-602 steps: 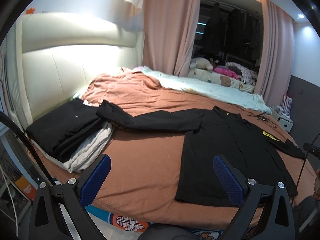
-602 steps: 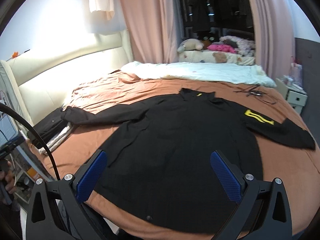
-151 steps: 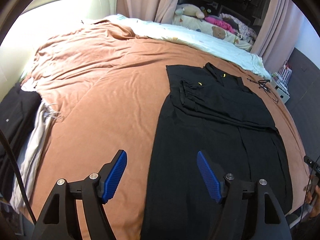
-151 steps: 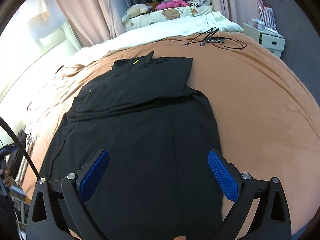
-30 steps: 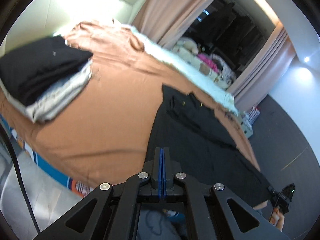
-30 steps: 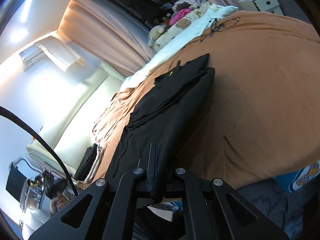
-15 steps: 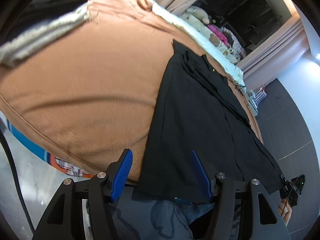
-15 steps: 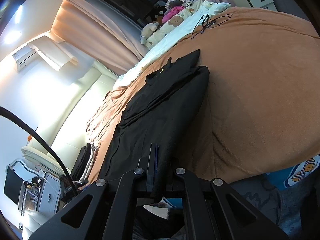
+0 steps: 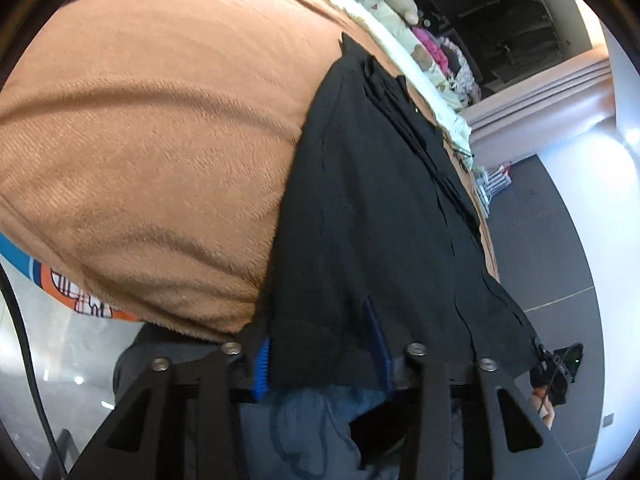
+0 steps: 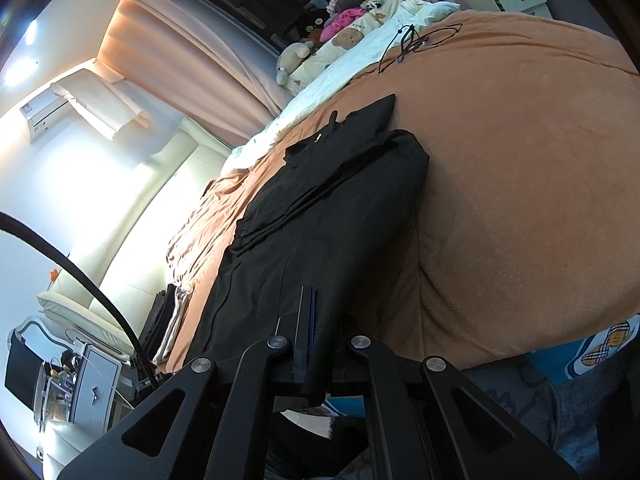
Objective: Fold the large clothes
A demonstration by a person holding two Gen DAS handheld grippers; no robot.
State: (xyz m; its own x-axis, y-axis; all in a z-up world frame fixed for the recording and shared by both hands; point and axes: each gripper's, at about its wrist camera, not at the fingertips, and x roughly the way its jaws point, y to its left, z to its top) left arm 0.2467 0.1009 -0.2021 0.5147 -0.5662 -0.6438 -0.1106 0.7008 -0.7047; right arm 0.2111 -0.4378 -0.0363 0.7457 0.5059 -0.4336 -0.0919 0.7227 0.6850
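After the left gripper [image 9: 320, 364] had parted its fingers half a second earlier, it sat with them apart, straddling the hem of the black coat [image 9: 372, 208]. The right gripper [image 10: 306, 332] remained clamped on the opposite hem corner. Judged from this, the left grasp was being reset before the lengthwise fold. The coat lay on the brown bedspread [image 9: 160, 140], sleeves folded in, long axis running from the near bed edge to the collar, which pointed away.
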